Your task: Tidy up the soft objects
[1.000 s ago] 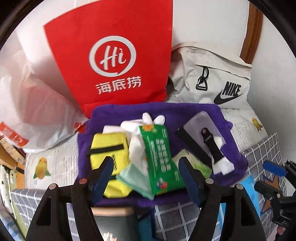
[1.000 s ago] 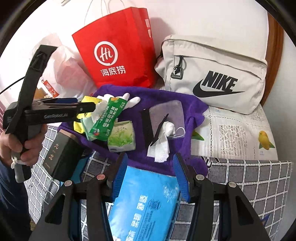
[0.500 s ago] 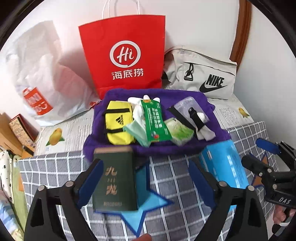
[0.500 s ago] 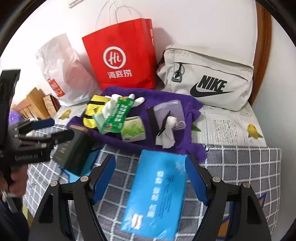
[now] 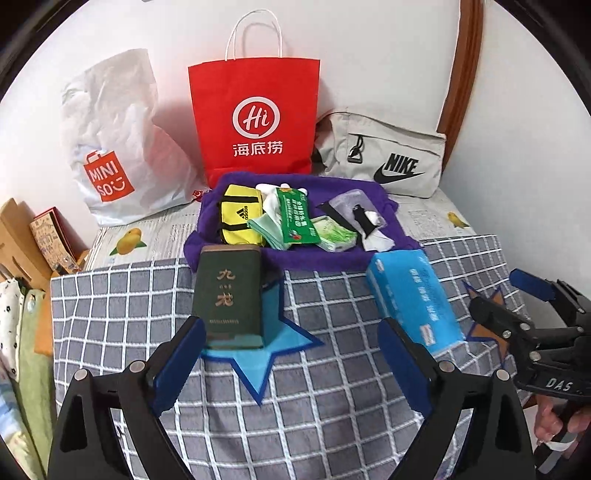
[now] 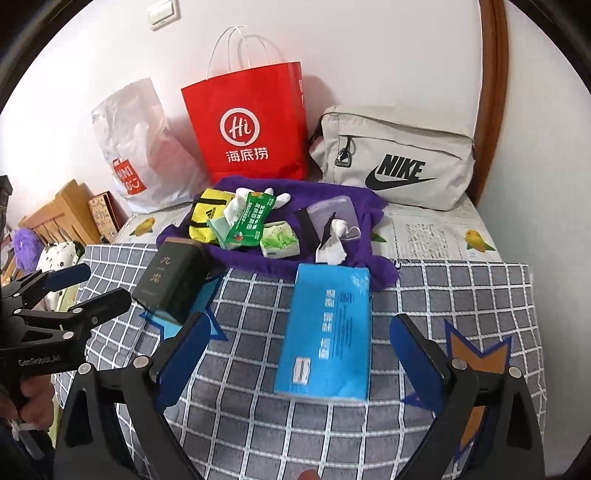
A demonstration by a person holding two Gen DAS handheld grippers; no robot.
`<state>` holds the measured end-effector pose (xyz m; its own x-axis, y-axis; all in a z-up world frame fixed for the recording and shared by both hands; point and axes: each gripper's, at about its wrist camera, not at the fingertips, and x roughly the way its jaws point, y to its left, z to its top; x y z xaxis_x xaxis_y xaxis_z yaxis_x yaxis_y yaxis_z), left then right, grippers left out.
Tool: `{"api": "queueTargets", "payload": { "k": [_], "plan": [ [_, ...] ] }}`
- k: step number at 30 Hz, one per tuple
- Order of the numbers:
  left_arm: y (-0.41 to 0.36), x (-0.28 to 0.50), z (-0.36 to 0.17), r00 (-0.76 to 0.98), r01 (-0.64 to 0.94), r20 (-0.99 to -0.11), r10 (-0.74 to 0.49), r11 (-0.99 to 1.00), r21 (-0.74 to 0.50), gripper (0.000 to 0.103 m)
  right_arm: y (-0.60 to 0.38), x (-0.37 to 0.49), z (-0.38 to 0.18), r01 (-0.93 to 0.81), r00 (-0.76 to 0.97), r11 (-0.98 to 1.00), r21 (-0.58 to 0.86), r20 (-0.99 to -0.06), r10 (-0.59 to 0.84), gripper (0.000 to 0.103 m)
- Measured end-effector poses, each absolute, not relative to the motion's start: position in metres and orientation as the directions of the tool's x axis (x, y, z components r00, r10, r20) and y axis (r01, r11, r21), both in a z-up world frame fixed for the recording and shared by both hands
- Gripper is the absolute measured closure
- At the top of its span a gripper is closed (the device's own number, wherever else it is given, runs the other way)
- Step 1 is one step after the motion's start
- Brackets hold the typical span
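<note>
Left gripper (image 5: 291,363) spread wide and empty near dark green box (image 5: 231,295), right gripper (image 6: 299,360) just opened wide, empty, astride blue tissue pack (image 6: 327,332) on checked cloth (image 6: 443,295)

We're in a home, a bedroom by the look of it: a bed spread with a grey checked blanket (image 5: 332,369) and a fruit-print sheet (image 6: 443,236), a curved wooden headboard (image 6: 495,92) against the white wall, a light switch (image 6: 162,13) above, and shopping bags (image 5: 255,122) with a Nike pouch (image 6: 399,162) propped behind.
</note>
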<state>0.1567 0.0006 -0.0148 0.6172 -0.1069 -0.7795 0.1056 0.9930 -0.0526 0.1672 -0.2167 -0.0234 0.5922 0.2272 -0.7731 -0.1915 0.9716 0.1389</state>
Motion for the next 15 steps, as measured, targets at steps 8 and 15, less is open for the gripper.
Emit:
{"api": "queueTargets", "payload": {
  "k": [8,15],
  "plan": [
    [-0.007,0.136,-0.001,0.637,0.108,-0.763,-0.109,0.993,-0.051,0.009,-0.214,0.149,-0.008,-0.205,0.602,0.971,0.124,-0.766,0.225,0.006],
    [-0.007,0.127,0.006,0.649,0.096,-0.755,-0.091,0.995,-0.036,0.009,-0.213,0.144,-0.003,-0.208,0.603,0.971,0.122,-0.765,0.225,0.006]
  ]
}}
